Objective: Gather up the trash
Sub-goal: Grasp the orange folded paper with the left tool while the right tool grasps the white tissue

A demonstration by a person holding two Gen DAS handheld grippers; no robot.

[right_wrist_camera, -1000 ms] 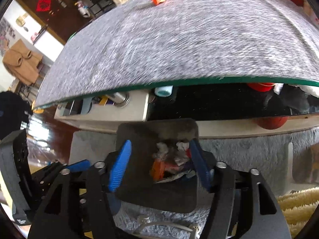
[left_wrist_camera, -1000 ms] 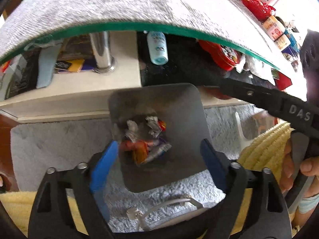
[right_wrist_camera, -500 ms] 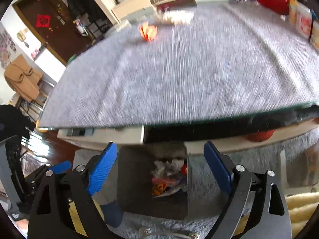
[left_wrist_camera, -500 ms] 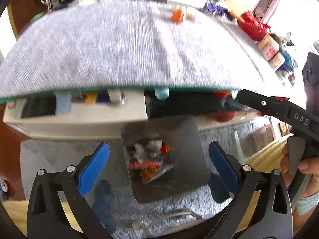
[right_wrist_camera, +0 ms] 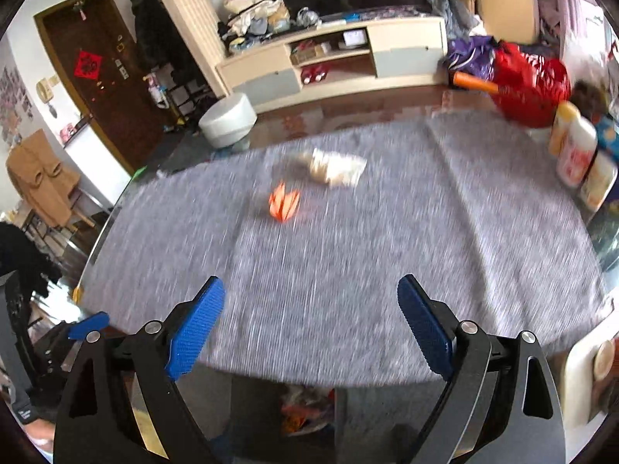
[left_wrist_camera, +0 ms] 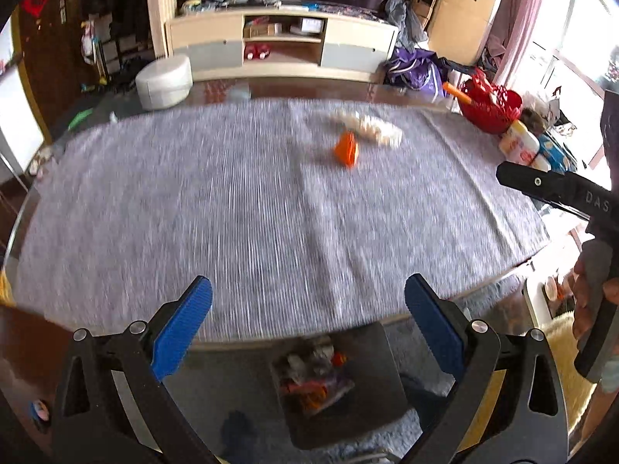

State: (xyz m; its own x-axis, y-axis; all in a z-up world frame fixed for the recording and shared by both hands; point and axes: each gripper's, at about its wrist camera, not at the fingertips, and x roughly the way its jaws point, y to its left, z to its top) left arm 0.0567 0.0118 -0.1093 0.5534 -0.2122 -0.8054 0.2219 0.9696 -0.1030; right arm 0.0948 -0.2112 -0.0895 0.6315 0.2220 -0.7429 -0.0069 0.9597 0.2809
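Trash (left_wrist_camera: 347, 149) on grey cloth (left_wrist_camera: 232, 212) — both tools spread, empty.

Left gripper (left_wrist_camera: 309, 321) spread wide, empty, above near edge of grey table mat (left_wrist_camera: 232, 212); orange wrapper (left_wrist_camera: 346, 149) beside pale crumpled paper (left_wrist_camera: 369, 128) far across; bin (left_wrist_camera: 344, 379) with trash below.

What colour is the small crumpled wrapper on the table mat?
Orange wrapper; clearest in the right wrist view, though motion-blurred.

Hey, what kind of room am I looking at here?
Most likely a lived-in home living room: a low TV cabinet against the wall, a grey-clothed table, a wooden front door, and clutter around.
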